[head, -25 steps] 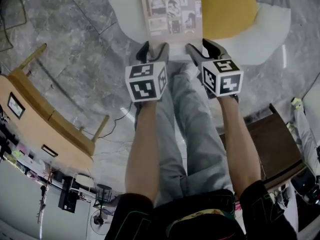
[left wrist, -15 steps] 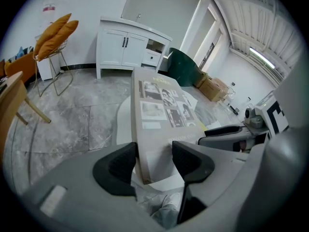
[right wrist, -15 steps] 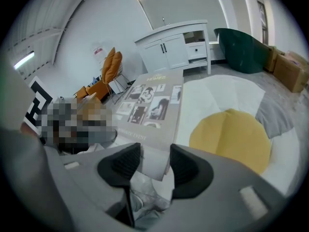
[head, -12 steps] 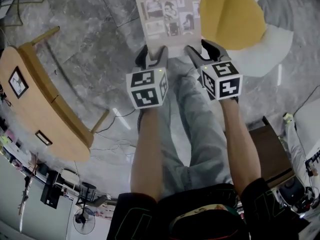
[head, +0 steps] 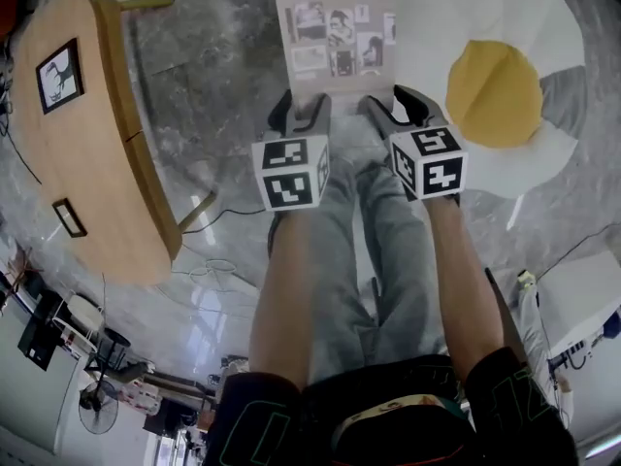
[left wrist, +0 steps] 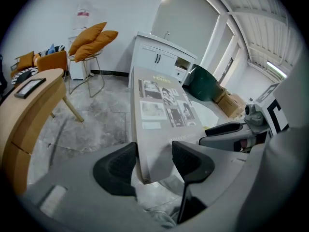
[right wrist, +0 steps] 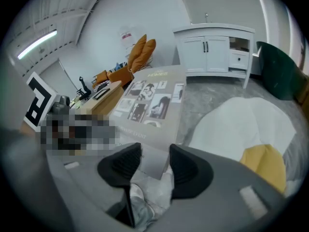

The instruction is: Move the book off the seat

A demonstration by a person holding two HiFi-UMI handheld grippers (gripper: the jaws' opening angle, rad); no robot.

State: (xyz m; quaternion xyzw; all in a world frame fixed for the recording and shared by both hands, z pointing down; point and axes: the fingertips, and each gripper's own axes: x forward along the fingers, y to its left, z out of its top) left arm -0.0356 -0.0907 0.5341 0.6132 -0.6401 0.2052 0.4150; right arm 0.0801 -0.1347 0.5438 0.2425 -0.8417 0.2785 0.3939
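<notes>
A large, thin grey book (head: 335,27) with photo prints on its cover is held flat in the air over the marble floor. My left gripper (head: 299,105) is shut on its near left corner, and my right gripper (head: 400,102) is shut on its near right corner. In the left gripper view the book (left wrist: 161,108) runs away from the pads of the left gripper (left wrist: 153,158). The right gripper view shows the book's (right wrist: 149,103) corner pinched in the right gripper (right wrist: 155,159). The seat (head: 466,27), a white egg-shaped cushion with a yellow centre (head: 495,90), lies to the book's right.
A curved wooden table (head: 92,163) with a framed picture (head: 58,74) stands at the left. A white cabinet (left wrist: 159,57) and a chair with orange cushions (left wrist: 91,40) stand against the far wall. A dark green object (left wrist: 205,83) sits beside the cabinet. The person's legs (head: 374,250) are below the grippers.
The book, held by both grippers, has moved left off the white seat and is now over bare floor. The seat now lies to the right, and the wooden table has come closer at the left.
</notes>
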